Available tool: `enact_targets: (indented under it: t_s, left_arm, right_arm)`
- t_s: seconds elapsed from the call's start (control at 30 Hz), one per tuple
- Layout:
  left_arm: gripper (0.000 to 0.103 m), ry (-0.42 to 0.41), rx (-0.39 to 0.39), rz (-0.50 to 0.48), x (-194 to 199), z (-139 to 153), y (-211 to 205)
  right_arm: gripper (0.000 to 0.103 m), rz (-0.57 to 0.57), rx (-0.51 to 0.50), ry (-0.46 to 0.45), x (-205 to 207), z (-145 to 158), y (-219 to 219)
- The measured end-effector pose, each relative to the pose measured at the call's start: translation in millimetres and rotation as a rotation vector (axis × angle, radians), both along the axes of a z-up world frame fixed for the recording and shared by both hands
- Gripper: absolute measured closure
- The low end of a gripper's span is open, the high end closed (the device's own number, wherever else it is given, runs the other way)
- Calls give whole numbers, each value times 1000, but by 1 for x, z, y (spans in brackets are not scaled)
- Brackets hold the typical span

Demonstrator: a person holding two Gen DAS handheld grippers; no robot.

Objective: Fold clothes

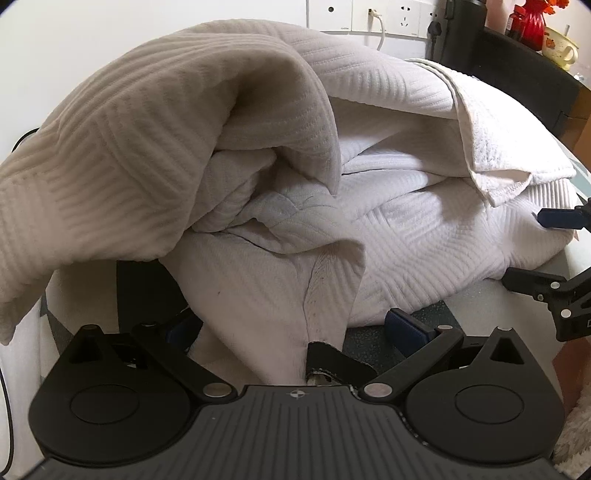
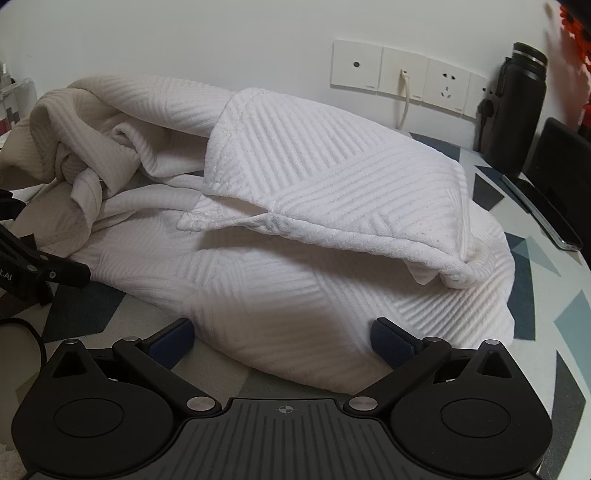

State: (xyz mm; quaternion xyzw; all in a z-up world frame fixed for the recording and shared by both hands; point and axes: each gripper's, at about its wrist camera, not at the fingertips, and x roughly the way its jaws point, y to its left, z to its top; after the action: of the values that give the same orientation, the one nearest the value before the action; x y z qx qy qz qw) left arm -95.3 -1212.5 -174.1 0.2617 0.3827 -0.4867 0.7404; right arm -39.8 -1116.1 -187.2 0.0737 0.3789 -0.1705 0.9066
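A white ribbed garment (image 1: pixel 406 229) lies bunched on the table, with a big fold (image 1: pixel 147 140) humped up at the left. My left gripper (image 1: pixel 291 325) is open, its blue pads wide apart, and a hanging flap of the garment (image 1: pixel 295 295) lies between the fingers. In the right wrist view the same garment (image 2: pixel 314 192) fills the middle, a folded flap on top. My right gripper (image 2: pixel 282 336) is open at the garment's near edge, cloth between the pads. The right gripper also shows in the left wrist view (image 1: pixel 546 254), the left one at the right wrist view's left edge (image 2: pixel 44 269).
The table has a grey, blue and white patterned cover (image 2: pixel 535 295). A black flask (image 2: pixel 517 107), a phone (image 2: pixel 543 210) and a dark chair back stand at the right. Wall sockets with a white cable (image 2: pixel 404 92) are behind. A red vase (image 1: pixel 532 22) and a mug (image 1: pixel 561 48) stand far right.
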Motion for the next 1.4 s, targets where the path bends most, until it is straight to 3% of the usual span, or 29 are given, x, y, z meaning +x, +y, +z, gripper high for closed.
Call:
enact_targets:
  t_s: [0.53,0.6,0.63,0.73,0.83,0.9,1.0,1.17,1.4]
  left_arm:
    - [3,4,4,88,-28,6,32]
    - [10,5,2,97,-35,10,39]
    - [19,5,0,103,-39,12,44]
    - [55,19,-21,146,-46,22,60]
    - [86,134,-72,213,-41,28,90]
    - [94,196,-106,234,-38,35,97]
    - [95,197,-152,196,-52,58,66]
    - [96,217,-301,95,-24,84,51]
    - [96,238,-532,-27,-3,127,76]
  right_arm:
    - [1,176,-13,-36,18,-2,-10]
    - [1,186,-13,-35,22,-2,-11]
    - [1,191,-14,-33,24,-1,-11]
    - [1,205,-12,-26,32,0,-12]
    - [1,208,-10,-18,38,0,-11]
    - [4,204,-8,-8,40,2,-10]
    - [11,195,-8,2,38,4,-9]
    - [22,113,0,17,31,8,-4]
    - [47,7,9,54,29,14,18]
